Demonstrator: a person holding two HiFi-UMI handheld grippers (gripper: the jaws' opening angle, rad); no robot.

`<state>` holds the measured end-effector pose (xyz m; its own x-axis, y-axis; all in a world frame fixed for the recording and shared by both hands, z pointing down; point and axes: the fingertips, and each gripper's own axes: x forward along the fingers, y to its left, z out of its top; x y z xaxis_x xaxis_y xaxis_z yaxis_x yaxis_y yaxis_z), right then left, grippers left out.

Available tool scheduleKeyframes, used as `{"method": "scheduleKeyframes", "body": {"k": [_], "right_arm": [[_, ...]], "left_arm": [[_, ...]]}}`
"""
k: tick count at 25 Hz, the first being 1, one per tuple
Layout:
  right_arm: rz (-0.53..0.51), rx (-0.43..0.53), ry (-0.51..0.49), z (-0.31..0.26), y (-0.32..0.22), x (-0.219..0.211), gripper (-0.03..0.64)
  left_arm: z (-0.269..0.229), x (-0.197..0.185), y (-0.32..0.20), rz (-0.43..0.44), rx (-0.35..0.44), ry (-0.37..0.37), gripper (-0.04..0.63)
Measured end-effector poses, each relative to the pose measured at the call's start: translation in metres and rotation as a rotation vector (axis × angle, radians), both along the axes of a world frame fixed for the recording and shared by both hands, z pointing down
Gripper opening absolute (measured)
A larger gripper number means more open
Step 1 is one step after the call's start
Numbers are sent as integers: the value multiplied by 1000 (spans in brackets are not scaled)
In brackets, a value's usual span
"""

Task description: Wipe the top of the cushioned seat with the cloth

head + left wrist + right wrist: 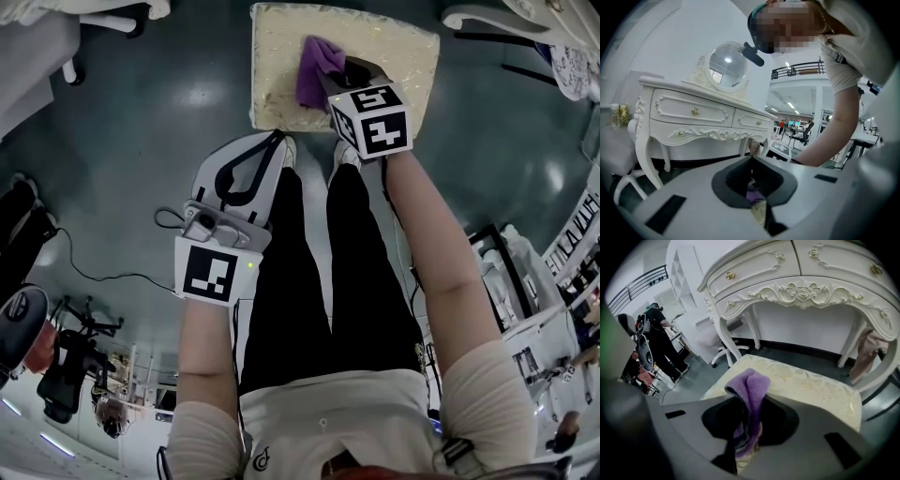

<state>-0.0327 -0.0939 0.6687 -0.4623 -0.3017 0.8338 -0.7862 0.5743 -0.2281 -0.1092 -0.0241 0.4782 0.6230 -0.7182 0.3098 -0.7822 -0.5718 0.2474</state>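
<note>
The cushioned seat [394, 56] is a cream, gold-patterned stool top at the top of the head view. It also fills the middle of the right gripper view [811, 385]. A purple fleece cloth [314, 66] rests on the seat's left half, with my right gripper [330, 80] shut on it. In the right gripper view the cloth [750, 390] stands bunched up between the jaws of the right gripper [745, 427]. My left gripper [272, 145] hangs in front of the seat over the person's left leg, away from the cloth. Its jaws [757, 197] look shut and hold nothing.
A white carved dressing table [801, 282] stands right behind the seat, with a round mirror [725, 65] on top. White chair legs [487, 19] sit at the far right and a wheeled chair base [726, 350] at the left. A cable [94, 272] trails over the dark floor.
</note>
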Motion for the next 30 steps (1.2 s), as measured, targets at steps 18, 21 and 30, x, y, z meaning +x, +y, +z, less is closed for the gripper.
{"method": "scheduleKeyframes", "body": {"k": [18, 21, 30], "right_arm": [[-5, -17, 23, 2, -6, 113, 89], [7, -17, 27, 2, -9, 135, 91], [43, -29, 47, 3, -10, 194, 88]], "left_arm": [[0, 103, -20, 1, 0, 8, 12], [1, 121, -21, 15, -9, 12, 12], [5, 172, -21, 70, -24, 9, 12]]}}
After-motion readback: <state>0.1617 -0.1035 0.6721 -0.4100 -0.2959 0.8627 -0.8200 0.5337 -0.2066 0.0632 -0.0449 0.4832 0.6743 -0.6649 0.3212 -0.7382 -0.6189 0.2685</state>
